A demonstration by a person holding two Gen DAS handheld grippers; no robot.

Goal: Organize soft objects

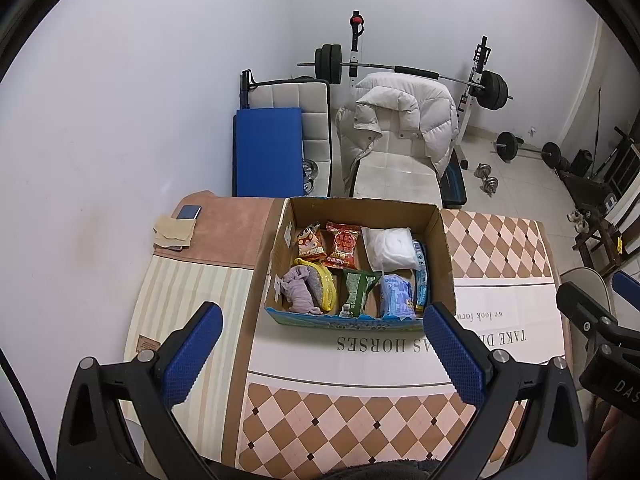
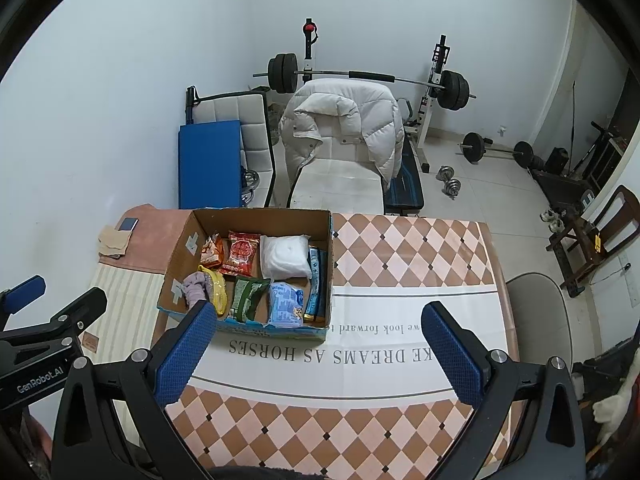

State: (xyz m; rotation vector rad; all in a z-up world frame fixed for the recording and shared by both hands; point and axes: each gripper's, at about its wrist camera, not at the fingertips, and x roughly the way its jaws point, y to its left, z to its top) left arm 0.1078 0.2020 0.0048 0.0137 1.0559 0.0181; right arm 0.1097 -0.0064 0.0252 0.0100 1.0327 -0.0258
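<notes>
Both tongs held above the near edge of the bench, w/ checkered and lettered cloth over it. Left tongs spread wide, blue textured pads gripping nothing. Right tongs likewise wide apart, empty; its left pad overlaps the box's near-left corner in the right wrist view, contact can't be told.

Open brown cardboard box sits mid-bench, toward the left side. Inside, back row: orange snack bag, red foil packet, white soft plastic-wrapped pack. Front row: crumpled lilac cloth lying on a yellow-edged pouch, dark green packet, pale blue tissue pack, and a blue slim packet standing on edge against the right wall.

Beyond the bench: white puffy jacket draped over a chair.
</notes>
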